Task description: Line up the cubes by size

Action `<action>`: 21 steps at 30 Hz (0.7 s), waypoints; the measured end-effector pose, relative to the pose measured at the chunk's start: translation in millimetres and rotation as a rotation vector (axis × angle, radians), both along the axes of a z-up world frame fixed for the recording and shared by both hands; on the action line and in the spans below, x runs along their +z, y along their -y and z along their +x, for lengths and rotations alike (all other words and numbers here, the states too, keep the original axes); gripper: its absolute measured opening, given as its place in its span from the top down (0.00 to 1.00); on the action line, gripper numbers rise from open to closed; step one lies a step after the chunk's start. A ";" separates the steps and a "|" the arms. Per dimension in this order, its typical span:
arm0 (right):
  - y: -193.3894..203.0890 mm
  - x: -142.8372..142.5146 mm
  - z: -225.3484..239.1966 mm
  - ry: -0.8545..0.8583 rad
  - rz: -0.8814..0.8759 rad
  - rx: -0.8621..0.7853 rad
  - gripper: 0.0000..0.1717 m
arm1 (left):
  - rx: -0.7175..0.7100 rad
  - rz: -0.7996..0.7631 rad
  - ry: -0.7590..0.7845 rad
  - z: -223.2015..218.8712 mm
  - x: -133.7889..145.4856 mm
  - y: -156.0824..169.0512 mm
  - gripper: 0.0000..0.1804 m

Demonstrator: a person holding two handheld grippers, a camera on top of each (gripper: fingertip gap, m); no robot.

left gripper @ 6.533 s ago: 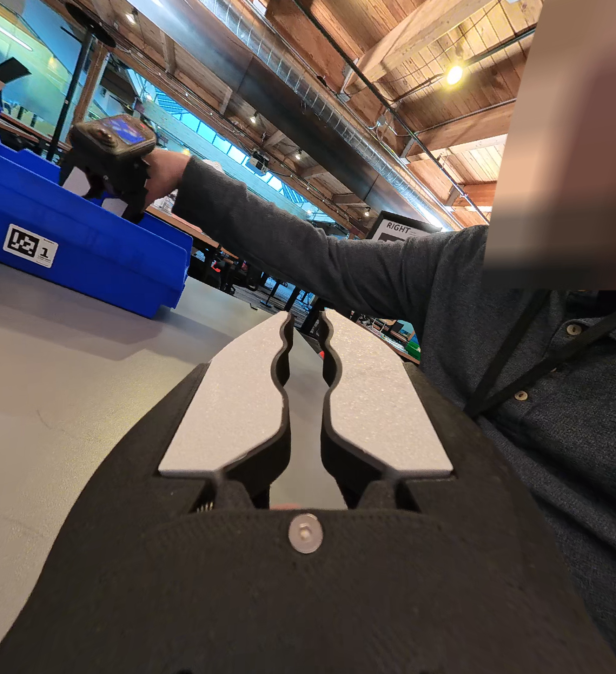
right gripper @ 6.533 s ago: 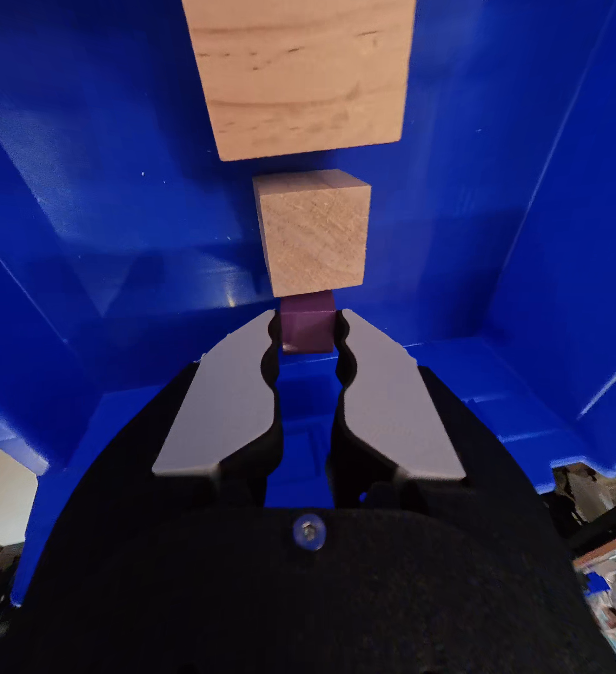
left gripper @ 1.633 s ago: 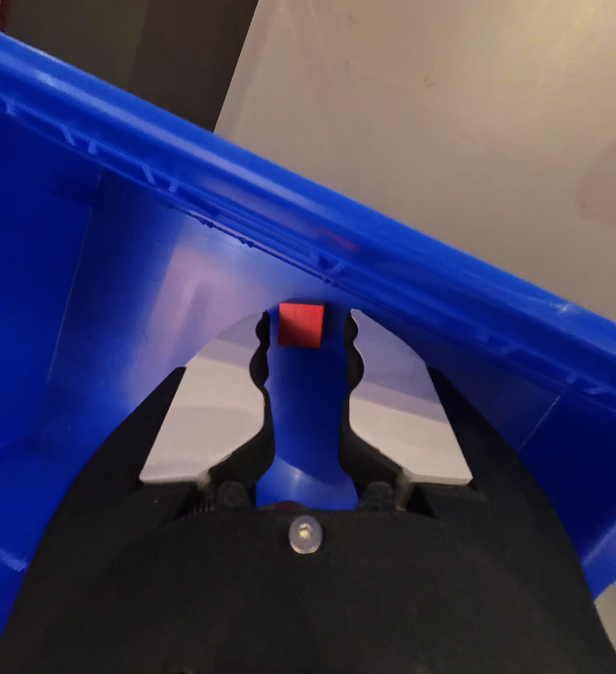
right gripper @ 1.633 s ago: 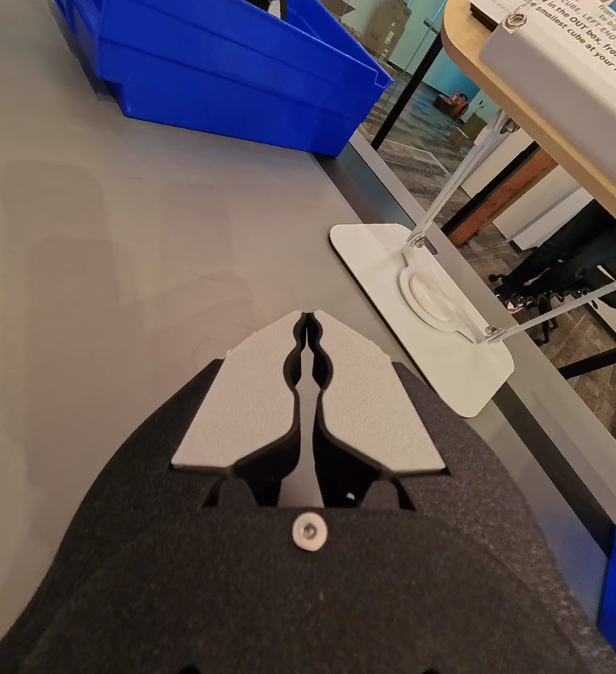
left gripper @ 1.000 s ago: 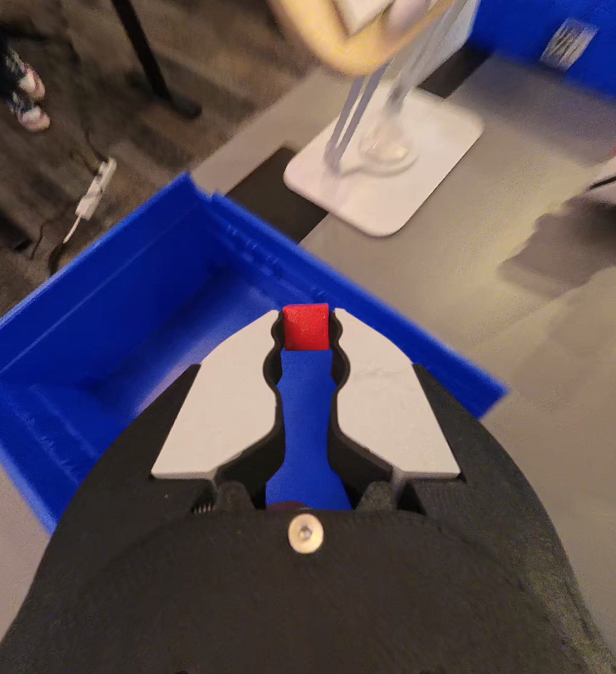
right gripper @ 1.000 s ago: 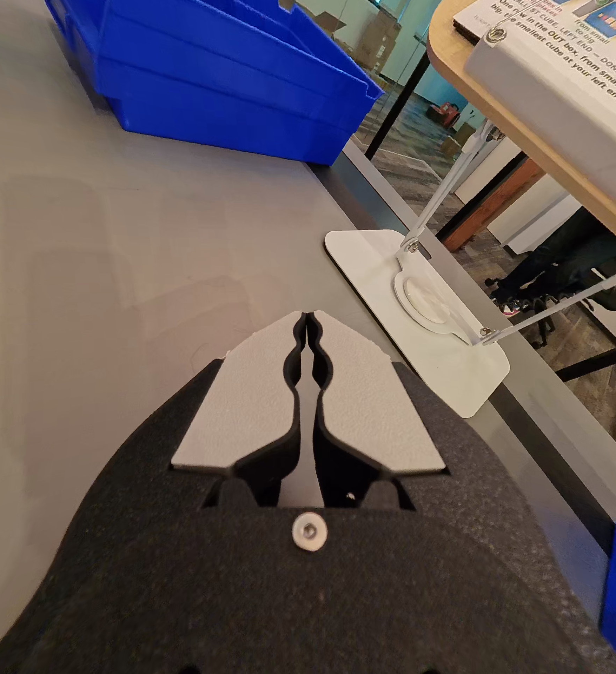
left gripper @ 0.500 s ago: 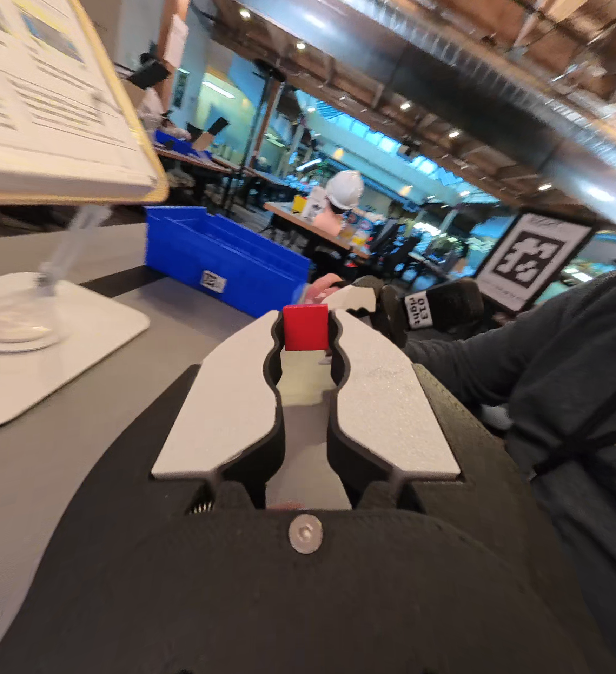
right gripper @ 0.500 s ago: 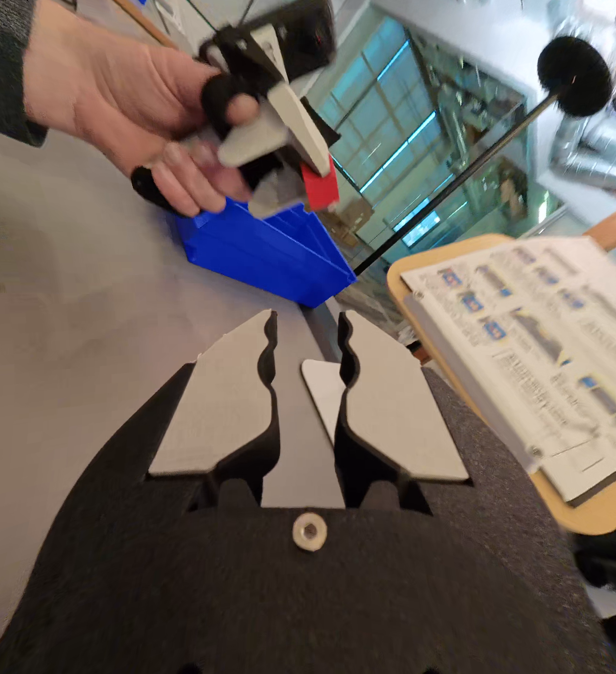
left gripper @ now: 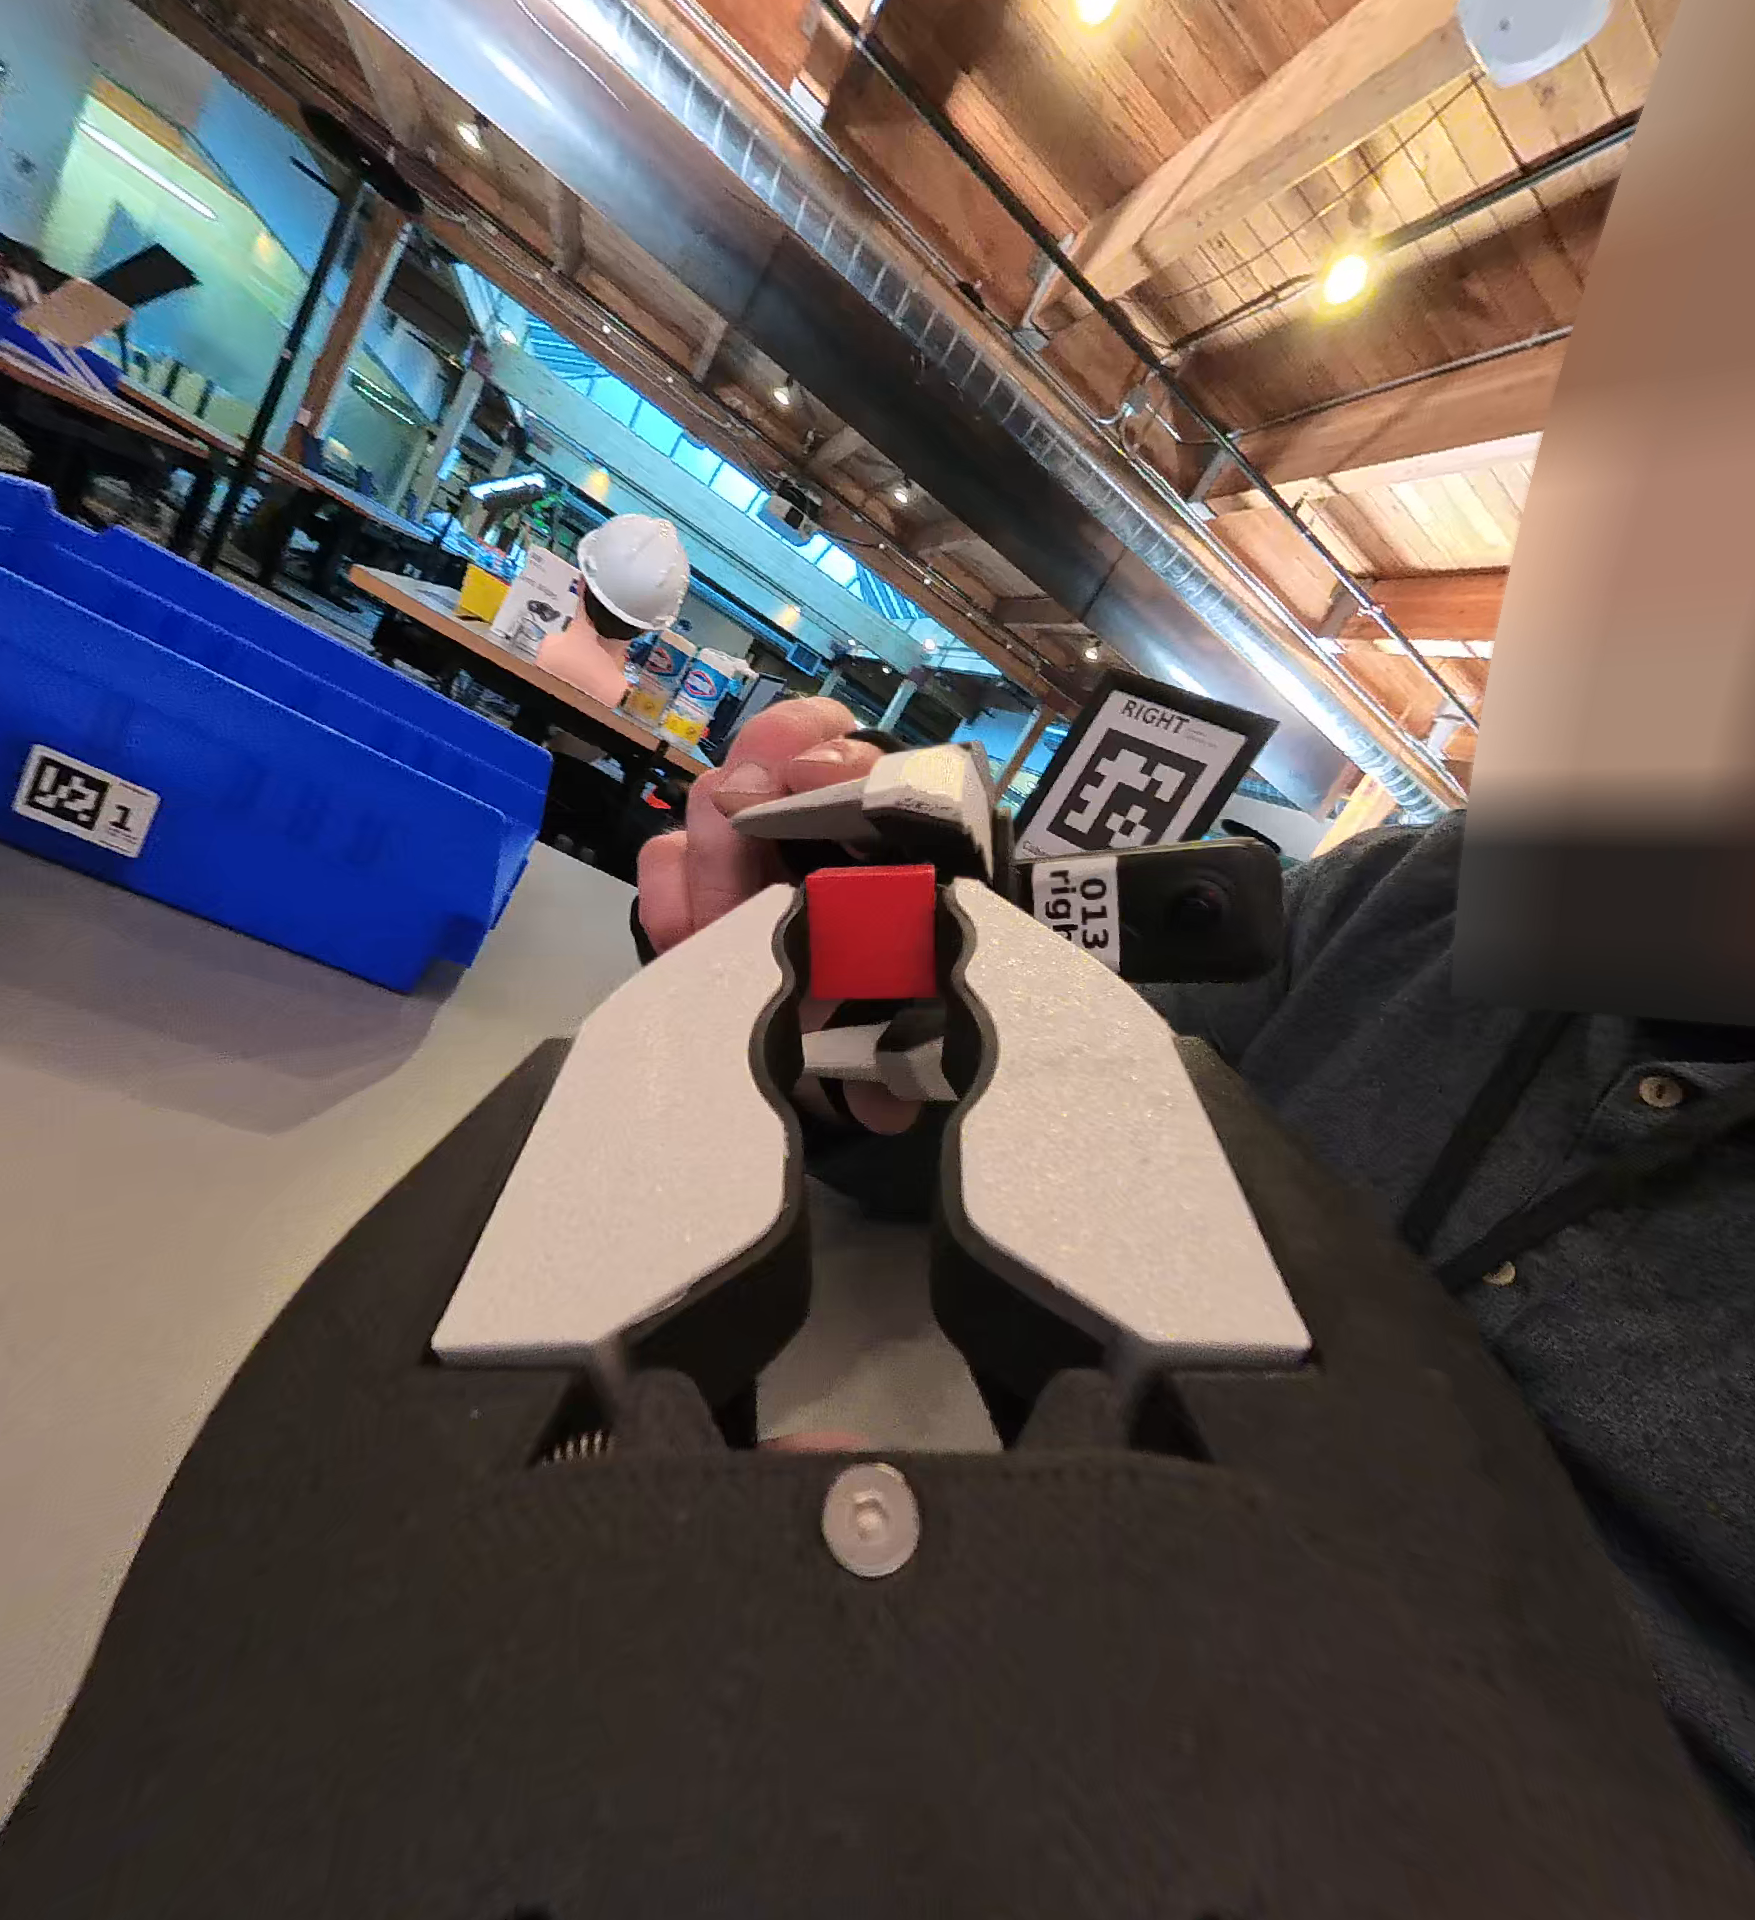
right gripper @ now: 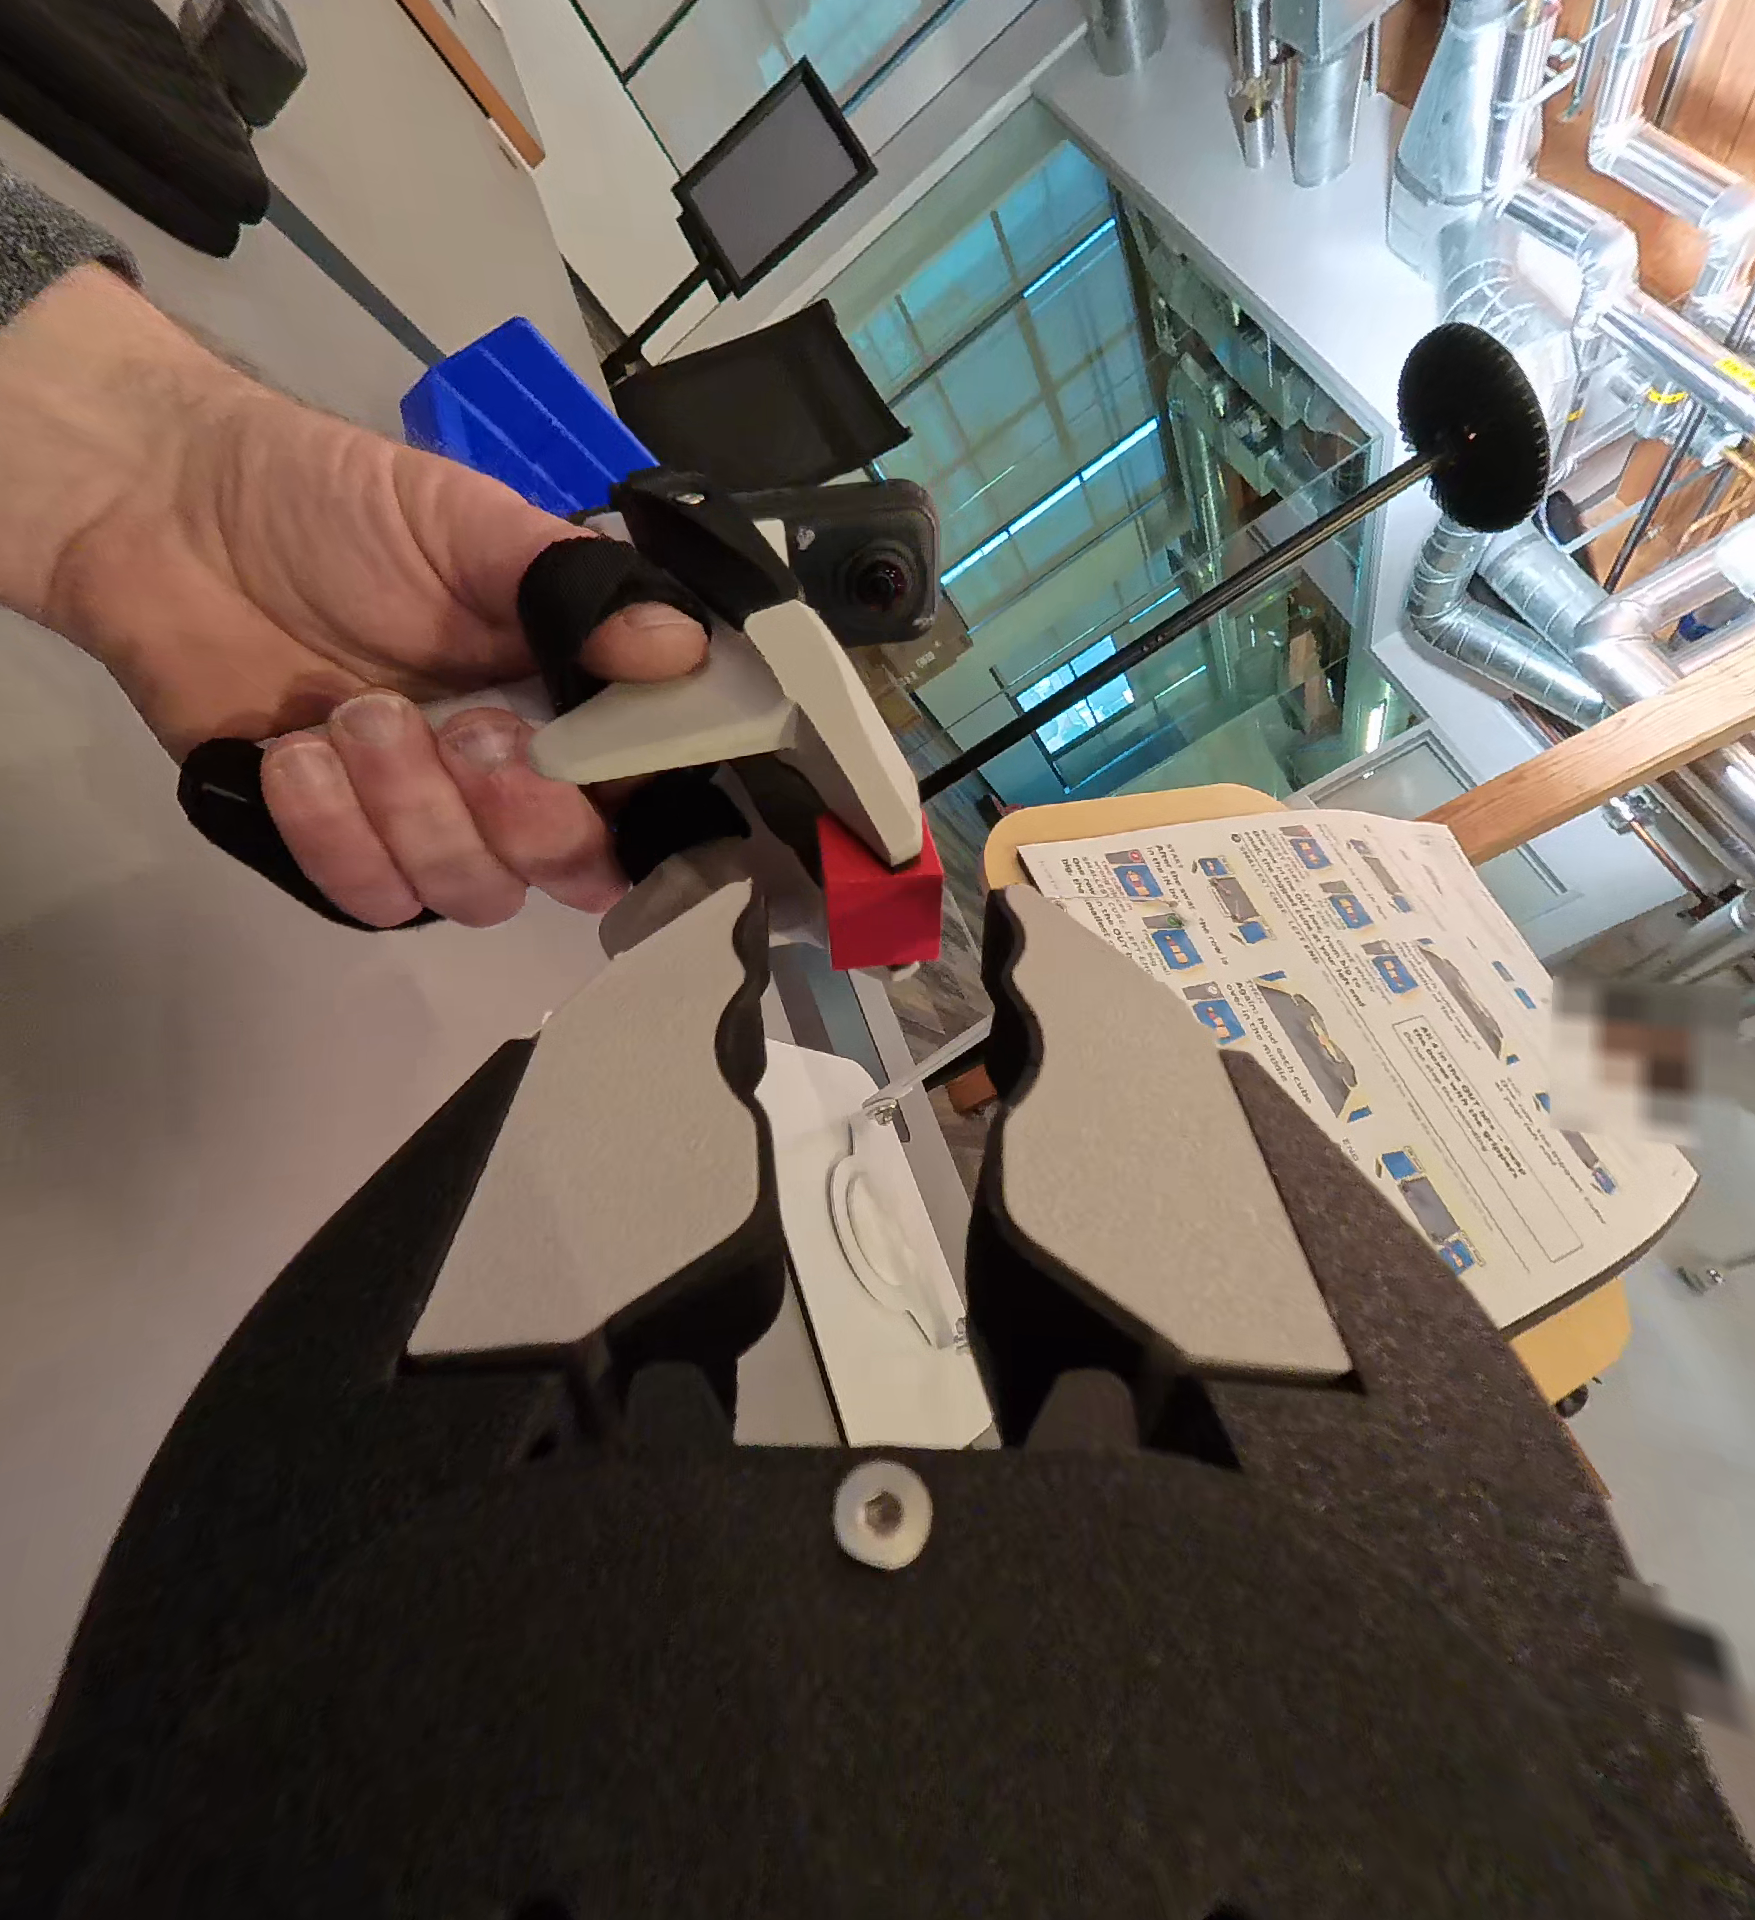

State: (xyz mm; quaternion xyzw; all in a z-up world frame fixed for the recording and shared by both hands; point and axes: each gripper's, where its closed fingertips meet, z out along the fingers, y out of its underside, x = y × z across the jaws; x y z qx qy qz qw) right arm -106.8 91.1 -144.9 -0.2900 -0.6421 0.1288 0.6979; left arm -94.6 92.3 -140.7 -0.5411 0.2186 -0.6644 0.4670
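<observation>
One small red cube (left gripper: pixel 871 932) sits pinched in my left gripper (left gripper: pixel 869 935). My right gripper (right gripper: pixel 868 940), spread wide, waits at its 6 o'clock. Light, hard, smooth; I'd grab its flat free sides.

The left gripper (left gripper: pixel 871 935) pinches a red cube (left gripper: pixel 871 933) at its fingertips, facing the right gripper (left gripper: pixel 878 914), a blue bin (left gripper: pixel 229 748) on the table (left gripper: pixel 125 1143) behind.
</observation>
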 end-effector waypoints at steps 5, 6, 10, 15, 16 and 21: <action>2.2 -4.7 -2.0 0.019 0.025 0.000 0.80 | -0.047 0.014 0.007 8.2 -0.1 6.9 0.88; 3.6 -4.3 -2.0 0.018 0.028 0.005 0.81 | -0.055 0.011 0.013 8.3 0.0 7.6 0.88; 4.9 -2.2 -1.4 0.011 0.046 0.000 0.87 | -0.083 0.003 0.017 8.7 -1.3 10.6 0.88; 5.7 -1.5 -0.8 0.020 0.027 0.006 0.88 | -0.099 0.002 0.036 9.7 -0.6 12.1 0.88; 5.4 -1.2 -0.7 0.023 0.023 0.005 0.88 | -0.094 0.007 0.040 9.1 0.2 11.8 0.87; -7.1 13.5 11.3 0.008 -0.005 -0.014 0.88 | 0.019 0.082 -0.047 2.0 -11.5 3.6 0.82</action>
